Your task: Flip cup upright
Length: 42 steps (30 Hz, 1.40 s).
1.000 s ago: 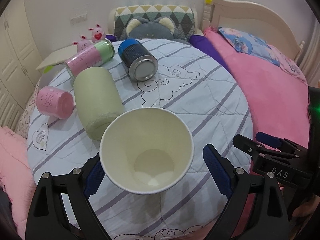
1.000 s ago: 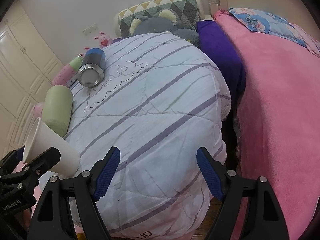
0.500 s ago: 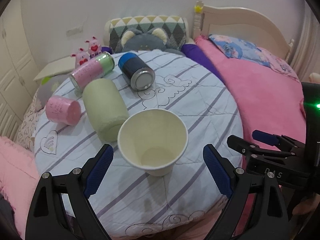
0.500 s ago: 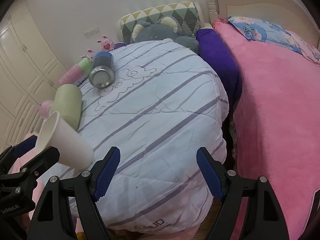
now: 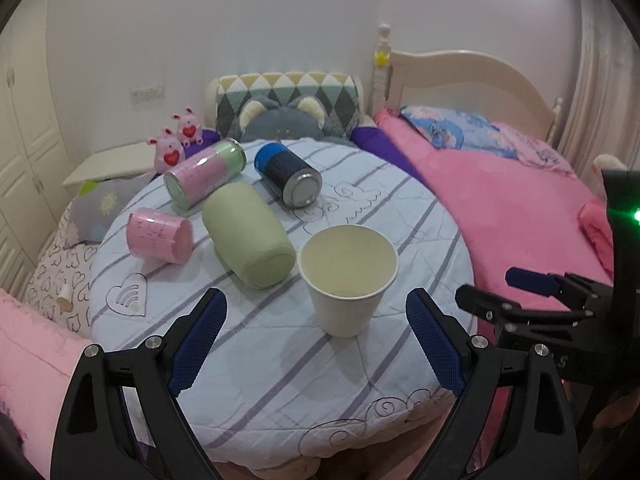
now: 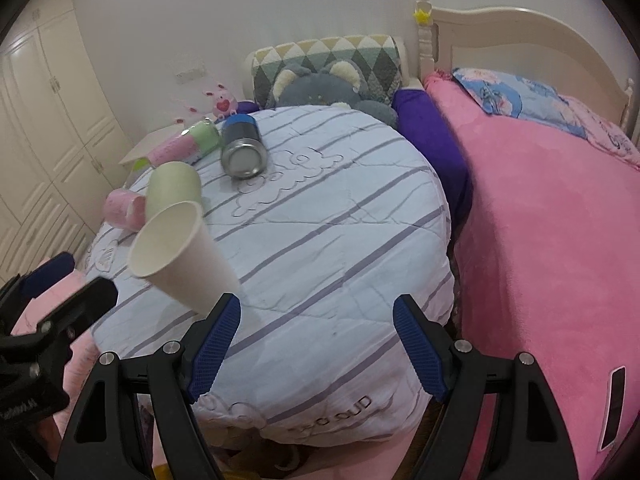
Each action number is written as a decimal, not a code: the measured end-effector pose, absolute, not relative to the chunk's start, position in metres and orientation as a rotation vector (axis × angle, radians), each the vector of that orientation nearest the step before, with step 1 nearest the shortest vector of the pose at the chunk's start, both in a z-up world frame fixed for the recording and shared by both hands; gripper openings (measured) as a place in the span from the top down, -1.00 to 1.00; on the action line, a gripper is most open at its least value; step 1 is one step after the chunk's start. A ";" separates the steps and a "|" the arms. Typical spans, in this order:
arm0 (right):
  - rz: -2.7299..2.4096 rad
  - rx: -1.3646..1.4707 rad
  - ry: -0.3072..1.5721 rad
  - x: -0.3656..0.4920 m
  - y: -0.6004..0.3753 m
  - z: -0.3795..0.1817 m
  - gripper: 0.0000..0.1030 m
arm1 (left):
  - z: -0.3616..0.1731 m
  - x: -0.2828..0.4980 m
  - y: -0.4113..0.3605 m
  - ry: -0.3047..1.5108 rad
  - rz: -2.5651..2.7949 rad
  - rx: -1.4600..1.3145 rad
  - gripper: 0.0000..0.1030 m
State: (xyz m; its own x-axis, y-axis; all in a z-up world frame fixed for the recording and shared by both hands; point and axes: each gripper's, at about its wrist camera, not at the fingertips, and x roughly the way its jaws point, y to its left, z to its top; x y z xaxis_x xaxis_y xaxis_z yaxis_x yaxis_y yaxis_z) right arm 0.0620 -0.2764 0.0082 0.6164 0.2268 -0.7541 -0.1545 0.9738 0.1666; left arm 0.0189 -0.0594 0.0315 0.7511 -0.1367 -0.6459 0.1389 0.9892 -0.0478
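Left gripper (image 5: 316,340) stands with its jaws spread wide and nothing between them; the blue pads sit short of the paper cup (image 5: 347,276) on either side, touching nothing. Right gripper (image 6: 316,350) is likewise spread and empty, off to the cup's right over bare quilt.

I find the cup standing mouth up on the striped quilt (image 5: 400,216), base down, free of both tools. In my judgement the flip is done and only the retreat is left.

Risks, as I judge them:
- Quilt under the cup is soft and puckered; a light, tall paper cup on padding may tip if a pad brushes its wall on the way out.
- Green roll (image 5: 248,236) lies on its side just beside the cup, on its left; whether they touch I cannot tell. A nudge to the roll could carry into the cup.
- Right gripper's left finger lies close to the cup's base in the right wrist view; a leftward drift would strike it.

Room for moving: behind the cup lie the blue can (image 5: 289,178) and the pink-and-green tube (image 5: 204,178); beyond the green roll, the pink roll (image 5: 159,234). Right of the cup the quilt is open up to its rounded edge, then drops to the pink blanket (image 5: 520,216). Nearest me the quilt is bare to its hem, so I judge straight back the safest exit.
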 end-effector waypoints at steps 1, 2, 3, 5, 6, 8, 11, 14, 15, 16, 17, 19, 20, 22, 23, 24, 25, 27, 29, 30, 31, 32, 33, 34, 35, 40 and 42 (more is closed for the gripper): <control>0.220 0.085 0.872 0.059 -0.273 0.009 -0.55 | 0.032 0.017 -0.057 0.697 -0.145 0.006 -0.80; 0.221 0.084 0.860 0.056 -0.271 0.010 -0.55 | 0.033 0.015 -0.053 0.680 -0.134 0.011 -0.80; 0.223 0.085 0.845 0.052 -0.269 0.011 -0.55 | 0.033 0.014 -0.051 0.666 -0.129 0.015 -0.80; 0.223 0.088 0.824 0.048 -0.266 0.013 -0.55 | 0.033 0.010 -0.046 0.645 -0.127 0.024 -0.80; 0.223 0.089 0.818 0.047 -0.265 0.013 -0.55 | 0.033 0.009 -0.044 0.637 -0.123 0.022 -0.80; 0.230 0.092 0.791 0.043 -0.261 0.015 -0.55 | 0.033 0.007 -0.039 0.616 -0.112 0.016 -0.80; 0.248 0.117 0.741 0.036 -0.257 0.018 -0.55 | 0.032 0.004 -0.032 0.582 -0.107 0.014 -0.80; 0.246 0.107 0.696 0.031 -0.250 0.020 -0.55 | 0.032 0.000 -0.028 0.535 -0.095 0.016 -0.80; 0.243 0.099 0.678 0.029 -0.248 0.020 -0.55 | 0.032 0.000 -0.027 0.525 -0.092 0.016 -0.80; 0.239 0.094 0.659 0.027 -0.246 0.020 -0.55 | 0.031 0.000 -0.025 0.515 -0.087 0.016 -0.80; 0.240 0.095 0.644 0.026 -0.245 0.020 -0.55 | 0.031 -0.001 -0.023 0.504 -0.083 0.014 -0.80; 0.243 0.100 0.610 0.021 -0.243 0.019 -0.55 | 0.028 -0.001 -0.020 0.483 -0.086 0.007 -0.80; 0.243 0.100 0.595 0.019 -0.242 0.018 -0.55 | 0.027 -0.002 -0.018 0.476 -0.086 0.003 -0.80; 0.238 0.093 0.562 0.016 -0.239 0.017 -0.55 | 0.025 -0.002 -0.016 0.458 -0.086 0.001 -0.80; 0.231 0.087 0.548 0.015 -0.238 0.016 -0.55 | 0.024 -0.003 -0.015 0.444 -0.083 0.001 -0.80; 0.225 0.082 0.532 0.013 -0.237 0.015 -0.55 | 0.022 -0.005 -0.013 0.425 -0.073 -0.001 -0.80; 0.221 0.078 0.519 0.012 -0.236 0.013 -0.55 | 0.020 -0.006 -0.012 0.405 -0.066 -0.001 -0.80; 0.214 0.072 0.492 0.009 -0.235 0.010 -0.55 | 0.017 -0.007 -0.012 0.386 -0.064 0.000 -0.80; 0.208 0.074 0.479 0.009 -0.235 0.006 -0.55 | 0.014 -0.005 -0.011 0.385 -0.066 0.001 -0.80; 0.208 0.076 0.473 0.009 -0.234 0.003 -0.55 | 0.012 -0.005 -0.011 0.380 -0.070 0.001 -0.80; 0.209 0.077 0.471 0.008 -0.234 0.001 -0.55 | 0.010 -0.005 -0.011 0.377 -0.068 0.001 -0.80; 0.210 0.078 0.467 0.008 -0.234 -0.001 -0.55 | 0.008 -0.006 -0.011 0.371 -0.065 0.003 -0.80; 0.212 0.078 0.462 0.007 -0.234 -0.002 -0.55 | 0.007 -0.006 -0.011 0.368 -0.064 0.004 -0.80; 0.211 0.076 0.459 0.006 -0.234 -0.003 -0.55 | 0.006 -0.006 -0.011 0.369 -0.063 0.004 -0.80; 0.209 0.073 0.455 0.005 -0.233 -0.005 -0.55 | 0.005 -0.006 -0.011 0.372 -0.061 0.005 -0.80; 0.203 0.045 0.437 0.002 -0.231 -0.003 -0.55 | 0.003 -0.006 -0.011 0.367 -0.060 0.003 -0.80; 0.205 0.039 0.433 0.001 -0.230 -0.002 -0.55 | 0.003 -0.007 -0.011 0.359 -0.058 0.001 -0.80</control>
State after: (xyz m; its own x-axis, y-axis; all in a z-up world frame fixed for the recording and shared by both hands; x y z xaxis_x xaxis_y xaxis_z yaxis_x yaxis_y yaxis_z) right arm 0.0015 -0.2301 -0.0022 0.8875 0.2055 -0.4125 -0.1887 0.9786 0.0815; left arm -0.0069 -0.0113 0.0035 0.9347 -0.0565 -0.3510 0.0571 0.9983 -0.0089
